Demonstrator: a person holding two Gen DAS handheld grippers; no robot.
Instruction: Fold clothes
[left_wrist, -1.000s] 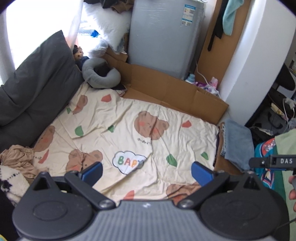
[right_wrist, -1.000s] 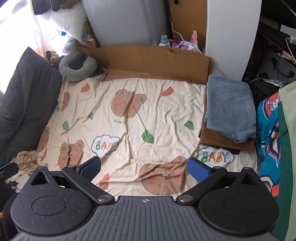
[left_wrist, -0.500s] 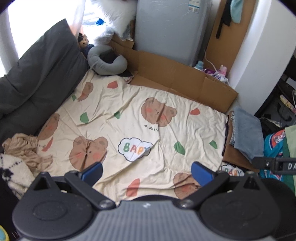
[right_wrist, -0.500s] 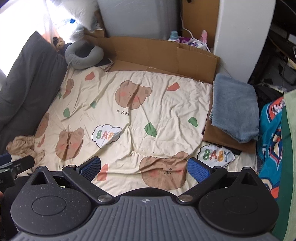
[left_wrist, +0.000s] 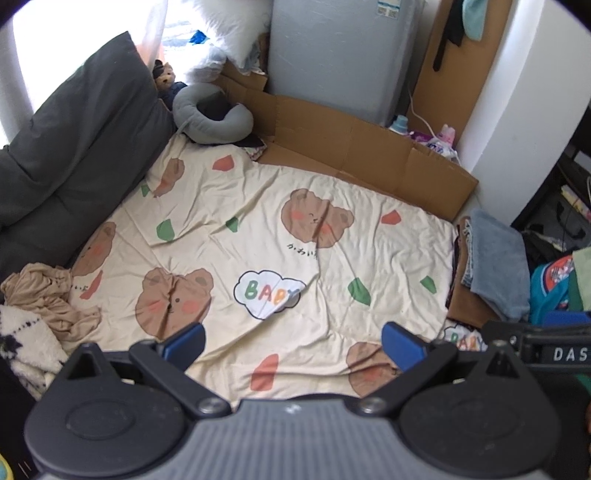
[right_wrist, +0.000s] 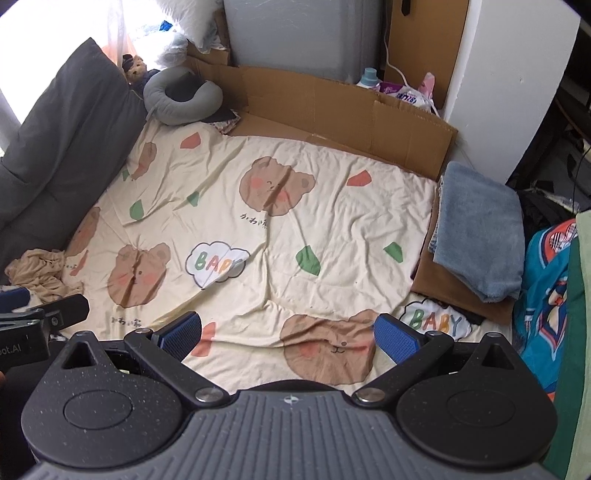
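Both of my grippers hang above the bear-print sheet (left_wrist: 258, 221), jaws spread wide and holding nothing: the left gripper (left_wrist: 293, 341) over the sheet's near edge, the right gripper (right_wrist: 288, 332) over a printed bear close to me. Across the last second the two views have widened. The sheet has drawn away from the cameras, and more of the crumpled tan garment (left_wrist: 48, 295) at the sheet's left edge has come into the left view, which I read as my having pulled both grippers up and back from the work area.

The middle of the sheet lies bare, wrinkled but with no garment spread on it. Finished work appears to sit at the right edge: a folded blue-grey towel (right_wrist: 480, 229) stacked on a folded brown piece (right_wrist: 454, 291). The unfolded clothes wait on the left, where the tan garment lies bunched against a white knit item (left_wrist: 26, 339), below the dark grey cushion (left_wrist: 81, 140).

To my eye, one fold has just been put away and the next has not begun. The tan garment looks the likely next pick, nearest my left gripper; it is limp and tangled, so it will need shaking out flat on the sheet first.
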